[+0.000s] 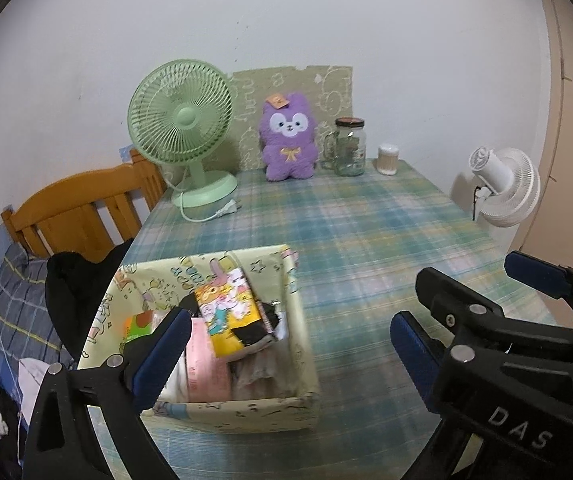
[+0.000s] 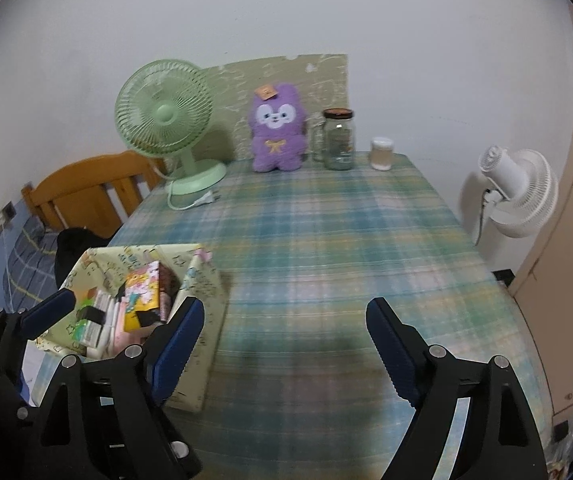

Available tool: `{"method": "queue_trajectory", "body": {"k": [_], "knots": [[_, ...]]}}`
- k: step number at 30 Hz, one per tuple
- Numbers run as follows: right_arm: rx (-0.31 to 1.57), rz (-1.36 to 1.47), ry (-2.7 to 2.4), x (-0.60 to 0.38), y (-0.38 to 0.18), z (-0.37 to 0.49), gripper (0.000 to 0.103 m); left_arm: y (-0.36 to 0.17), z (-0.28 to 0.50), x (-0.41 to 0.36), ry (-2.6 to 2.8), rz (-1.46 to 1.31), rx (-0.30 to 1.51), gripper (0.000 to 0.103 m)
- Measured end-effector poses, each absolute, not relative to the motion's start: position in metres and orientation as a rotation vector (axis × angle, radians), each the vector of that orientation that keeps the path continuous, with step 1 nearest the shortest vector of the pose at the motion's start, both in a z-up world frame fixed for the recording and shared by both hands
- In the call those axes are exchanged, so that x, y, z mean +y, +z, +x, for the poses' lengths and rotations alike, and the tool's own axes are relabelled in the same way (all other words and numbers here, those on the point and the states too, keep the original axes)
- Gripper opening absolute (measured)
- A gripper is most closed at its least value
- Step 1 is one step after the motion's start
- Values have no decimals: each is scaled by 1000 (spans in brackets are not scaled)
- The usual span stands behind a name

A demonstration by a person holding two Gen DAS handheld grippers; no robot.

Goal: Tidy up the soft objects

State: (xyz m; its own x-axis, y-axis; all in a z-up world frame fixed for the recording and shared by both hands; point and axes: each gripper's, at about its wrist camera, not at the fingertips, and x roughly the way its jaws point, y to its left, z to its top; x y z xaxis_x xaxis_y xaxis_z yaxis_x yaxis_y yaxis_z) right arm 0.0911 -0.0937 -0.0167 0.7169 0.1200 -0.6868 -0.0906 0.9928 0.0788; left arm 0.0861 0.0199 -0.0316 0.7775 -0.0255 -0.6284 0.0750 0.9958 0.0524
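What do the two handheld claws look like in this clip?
Both look alike: black plastic frames with triangular cut-outs and round silver rivets, ending in two long fingers faced with ridged blue pads. The left claw and the right claw match in build. The right claw's body carries white letters reading "DAS" in the left wrist view. No hands, sleeves or cables show.

My left tongs (image 1: pixel 286 344) are matte black plastic, each arm tipped with a blue ribbed pad and pinned by round silver rivets near the pad. My right tongs (image 2: pixel 284 340) are built the same: black triangular cut-out arms, blue serrated pads, silver rivets. White letters "DAS" are printed on one black arm, behind its rivets.
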Motion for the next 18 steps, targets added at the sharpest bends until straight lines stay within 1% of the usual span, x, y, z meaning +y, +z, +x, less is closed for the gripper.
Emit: {"method": "queue_trajectory", "body": {"k": [14, 18], "knots": [[656, 87, 30, -151, 21, 56, 86, 4, 60, -14, -88, 82, 584, 103], [623, 93, 9, -164, 31, 45, 88, 12, 53, -19, -82, 83, 558, 103]]}}
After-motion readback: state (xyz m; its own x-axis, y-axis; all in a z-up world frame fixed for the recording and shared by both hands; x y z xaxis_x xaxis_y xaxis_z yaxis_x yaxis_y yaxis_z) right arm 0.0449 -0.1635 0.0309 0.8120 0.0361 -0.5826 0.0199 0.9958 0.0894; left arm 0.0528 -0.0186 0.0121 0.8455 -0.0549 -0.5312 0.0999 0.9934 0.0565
